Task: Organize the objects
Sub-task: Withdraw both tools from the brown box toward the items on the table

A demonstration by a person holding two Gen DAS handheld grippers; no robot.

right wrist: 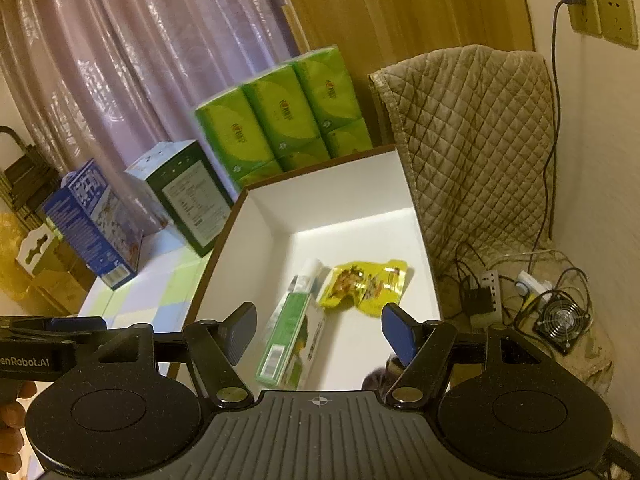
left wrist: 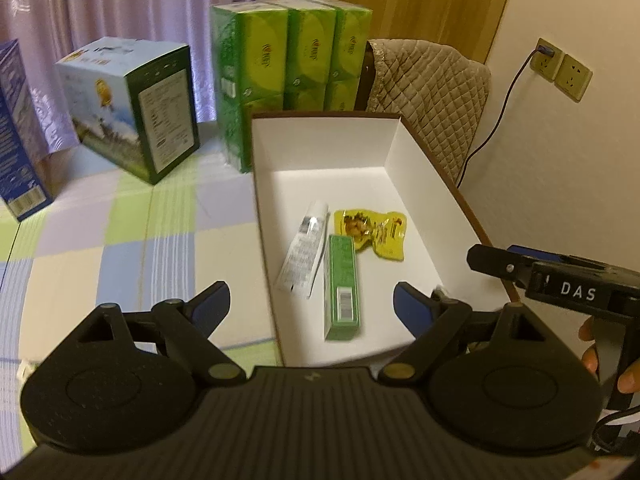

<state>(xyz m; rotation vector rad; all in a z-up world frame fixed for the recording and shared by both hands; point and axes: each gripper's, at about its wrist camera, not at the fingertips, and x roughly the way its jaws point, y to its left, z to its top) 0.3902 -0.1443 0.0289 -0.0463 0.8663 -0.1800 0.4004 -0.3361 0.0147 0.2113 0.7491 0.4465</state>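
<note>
From the left wrist camera, the left gripper [left wrist: 312,304] has its fingers wide apart and holds nothing. It hangs over the near end of the white box [left wrist: 416,184], which stands open on the surface [left wrist: 120,240] with its checked cloth. Three things lie on the floor of the box, toward its near end. The green carton [left wrist: 341,288] lies flat, with its barcode end nearest the camera. The white tube [left wrist: 304,252] lies just to the left of the carton, slanted, and seems to touch it. The yellow packet [left wrist: 372,232] lies just beyond the carton, near its far end. Behind the box stands a stack of green tissue packs [left wrist: 288,56]. To the left of the box are a green and white carton [left wrist: 132,108] and, at the picture edge, a blue carton [left wrist: 16,128]. To the right of the box, the right gripper [left wrist: 492,260] comes in from the side, with a hand [left wrist: 600,356] on its handle; its fingers look close together here, but this view is not clear enough to be sure.

From the right wrist camera, the right gripper [right wrist: 318,330] shows its fingers wide apart and empty, above the near end of the box [right wrist: 352,192]. The green carton [right wrist: 288,344] lies between the fingers in the picture, lower down on the box floor. The tube [right wrist: 310,274] lies partly under or behind it, and the yellow packet [right wrist: 364,286] lies just to its right. A quilted cover [right wrist: 472,132] hangs behind the box on the right side.
</note>
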